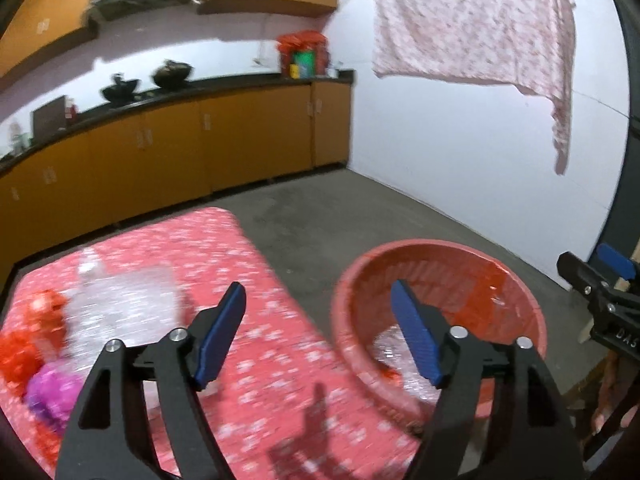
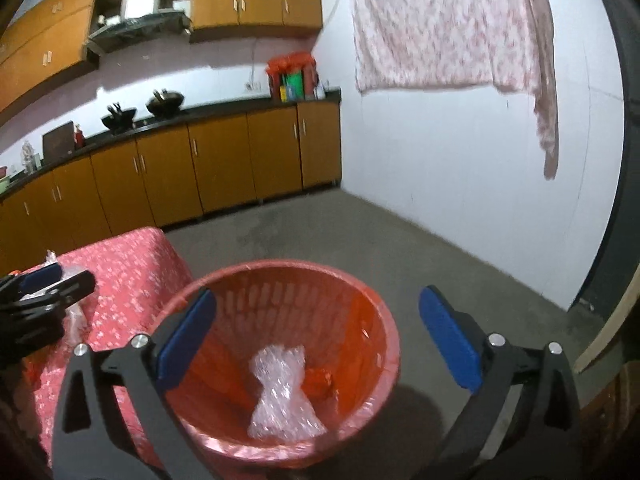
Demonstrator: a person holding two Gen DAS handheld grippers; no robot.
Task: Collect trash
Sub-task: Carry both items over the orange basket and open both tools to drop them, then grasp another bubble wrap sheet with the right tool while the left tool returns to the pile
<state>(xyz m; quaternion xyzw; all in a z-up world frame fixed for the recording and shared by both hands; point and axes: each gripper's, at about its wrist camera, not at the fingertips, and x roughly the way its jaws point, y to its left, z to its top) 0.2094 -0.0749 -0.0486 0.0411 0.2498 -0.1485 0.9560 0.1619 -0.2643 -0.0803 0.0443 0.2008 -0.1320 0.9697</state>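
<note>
A red plastic trash basket (image 2: 360, 304) stands on the floor beside a table under a red flowered cloth (image 1: 256, 280). In the basket lie a clear bubble-wrap piece (image 2: 280, 396) and a red scrap (image 2: 318, 378). My right gripper (image 2: 316, 340) is open and empty, just above the basket's mouth. My left gripper (image 1: 318, 332) is open and empty over the table's right edge; the basket (image 1: 512, 288) is to its right. On the table's left lie clear plastic wrap (image 1: 120, 300), a red wrapper (image 1: 28, 336) and a purple piece (image 1: 52, 396).
Wooden cabinets (image 2: 224, 160) with a dark counter run along the far wall, with woks and a red bag on it. A pink flowered cloth (image 2: 448, 28) hangs on the right white wall. The grey floor (image 2: 320, 232) lies between. A wooden board (image 2: 604, 340) leans at right.
</note>
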